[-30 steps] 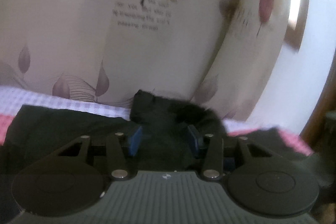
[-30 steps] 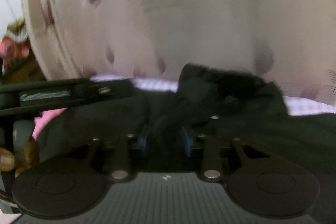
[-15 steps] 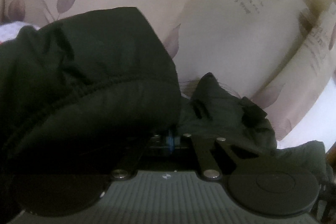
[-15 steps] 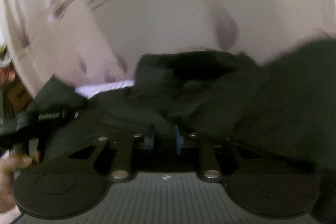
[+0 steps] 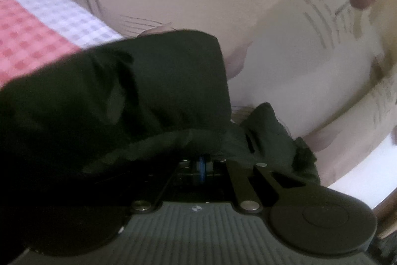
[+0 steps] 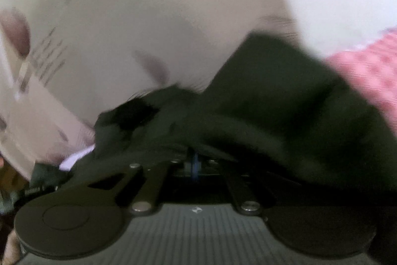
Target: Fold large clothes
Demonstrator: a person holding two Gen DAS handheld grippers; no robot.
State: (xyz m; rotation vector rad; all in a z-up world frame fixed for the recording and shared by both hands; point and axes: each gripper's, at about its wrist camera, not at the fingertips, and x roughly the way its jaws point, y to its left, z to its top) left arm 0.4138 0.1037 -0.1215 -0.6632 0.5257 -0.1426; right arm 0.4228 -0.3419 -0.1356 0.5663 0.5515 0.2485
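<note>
A large dark green garment point(image 5: 129, 101) hangs lifted in front of both cameras. In the left wrist view my left gripper point(image 5: 202, 165) is shut on its gathered edge, and the cloth drapes over the left side of the gripper. In the right wrist view my right gripper point(image 6: 194, 162) is shut on another part of the same garment point(image 6: 285, 111), which drapes to the right. A bunched, fuzzy end of it point(image 5: 275, 140) hangs between the two grippers. The blue pads are almost hidden by cloth.
A pink and white checked bedcover point(image 5: 37, 29) lies below, also showing in the right wrist view point(image 6: 372, 73). A beige curtain with leaf print and lettering point(image 5: 248, 16) fills the background. The other gripper's body point(image 6: 37, 183) shows at the lower left of the right wrist view.
Both grippers closed on the garment and lifted it off the bedcover. The cloth now hangs over the cameras, and both views have tilted upward toward the curtain.
</note>
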